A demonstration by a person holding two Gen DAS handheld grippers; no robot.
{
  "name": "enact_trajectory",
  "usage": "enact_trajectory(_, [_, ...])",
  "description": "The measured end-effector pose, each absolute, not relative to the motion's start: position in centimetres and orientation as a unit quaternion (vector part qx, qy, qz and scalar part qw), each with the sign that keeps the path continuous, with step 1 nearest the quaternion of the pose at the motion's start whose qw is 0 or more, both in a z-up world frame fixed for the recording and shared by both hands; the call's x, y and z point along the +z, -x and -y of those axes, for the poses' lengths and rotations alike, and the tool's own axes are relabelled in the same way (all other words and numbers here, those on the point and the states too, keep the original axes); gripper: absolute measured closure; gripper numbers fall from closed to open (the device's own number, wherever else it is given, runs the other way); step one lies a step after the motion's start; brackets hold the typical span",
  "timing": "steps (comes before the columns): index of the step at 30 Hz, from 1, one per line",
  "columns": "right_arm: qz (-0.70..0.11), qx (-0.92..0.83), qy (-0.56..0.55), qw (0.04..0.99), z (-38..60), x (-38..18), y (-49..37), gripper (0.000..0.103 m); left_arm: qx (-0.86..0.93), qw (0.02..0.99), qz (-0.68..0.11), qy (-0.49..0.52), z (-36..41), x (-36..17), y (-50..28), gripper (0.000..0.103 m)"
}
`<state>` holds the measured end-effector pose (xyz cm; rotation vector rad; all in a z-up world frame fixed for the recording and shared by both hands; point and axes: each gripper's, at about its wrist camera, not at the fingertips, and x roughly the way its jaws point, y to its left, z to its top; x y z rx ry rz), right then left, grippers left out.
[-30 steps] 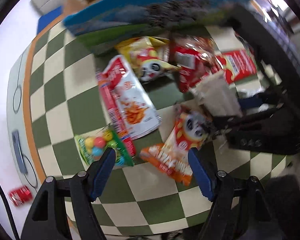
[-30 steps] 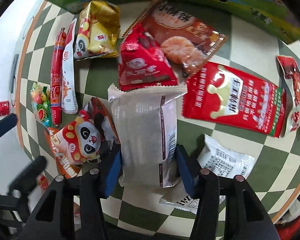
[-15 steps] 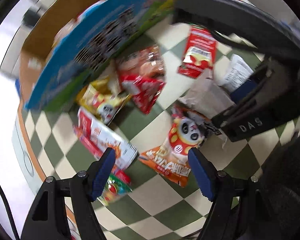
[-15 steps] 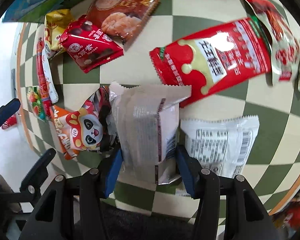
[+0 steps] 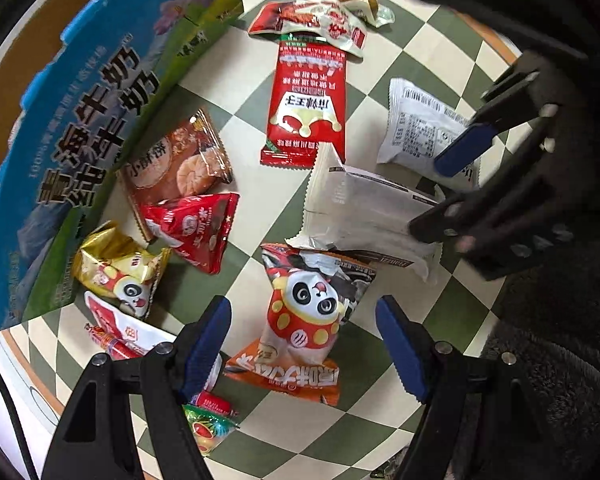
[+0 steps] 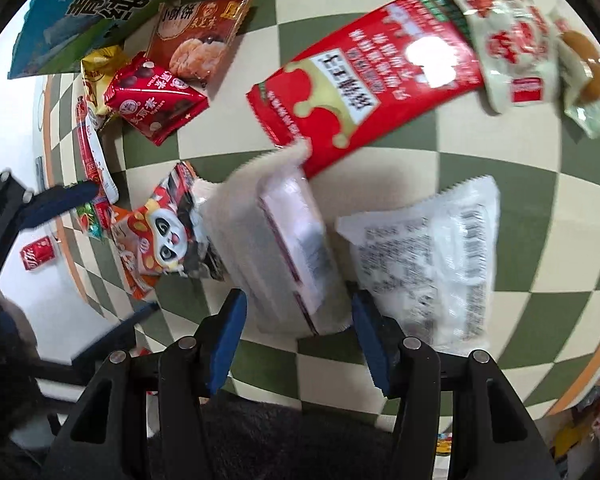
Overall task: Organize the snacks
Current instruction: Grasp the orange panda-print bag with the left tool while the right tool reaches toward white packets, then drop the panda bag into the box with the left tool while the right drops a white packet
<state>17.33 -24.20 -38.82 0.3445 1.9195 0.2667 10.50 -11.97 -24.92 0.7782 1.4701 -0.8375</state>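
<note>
The right gripper (image 6: 296, 332) holds the grey-white packet (image 6: 276, 248) by its near end, above the tabletop (image 6: 500, 168); keep that grip firm. The left gripper (image 5: 304, 344) hangs open, empty, over the panda packet (image 5: 308, 312).

Motion blurs the pale packet (image 6: 284, 248) between the right fingers (image 6: 228, 340), its print unreadable.

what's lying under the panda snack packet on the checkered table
The panda packet lies on an orange packet, whose lower printed edge sticks out. A dark wrapper shows beside the panda. The rest of both is covered.
</note>
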Motion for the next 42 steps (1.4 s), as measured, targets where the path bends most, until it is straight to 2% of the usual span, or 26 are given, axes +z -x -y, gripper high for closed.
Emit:
enact_trajectory(11, [-0.821, 0.108, -0.075, 0.556, 25.1, -38.2, -14.1, 0.045, -0.360, 0.582, -0.644, -0.342, 14.0, -28.5, -9.7, 0.029])
enact_trajectory(21, [-0.827, 0.104, -0.054, 0.550, 25.5, -38.7, -12.4, 0.045, -0.347, 0.586, -0.659, -0.321, 13.8, -29.0, -9.7, 0.029])
enact_trajectory(25, [-0.826, 0.097, -0.072, 0.551, 24.4, -38.9, -11.5, 0.045, -0.326, 0.593, -0.675, -0.294, 10.5, -29.3, -10.6, 0.030])
enact_trajectory(31, [-0.815, 0.096, -0.095, 0.563, 25.5, -37.9, -12.7, 0.045, -0.304, 0.585, -0.676, -0.329, 9.9, -32.1, -9.0, 0.030])
enact_trajectory(32, [-0.815, 0.098, -0.094, 0.564, 25.6, -37.5, -13.1, 0.045, -0.298, 0.586, -0.678, -0.327, 9.9, -32.4, -8.9, 0.041])
enact_trajectory(33, [-0.813, 0.099, -0.091, 0.567, 25.6, -37.1, -13.1, 0.045, -0.285, 0.587, -0.685, -0.324, 9.8, -32.9, -8.9, 0.057])
enact_trajectory(36, [-0.806, 0.105, -0.077, 0.578, 24.4, -36.5, -13.8, 0.045, -0.230, 0.601, -0.719, -0.261, 8.4, -33.8, -9.0, 0.059])
enact_trajectory(42, [-0.798, 0.116, -0.070, 0.587, 22.5, -36.2, -14.9, 0.045, -0.119, 0.597, -0.793, -0.022, 2.4, -35.0, -8.0, 0.059])
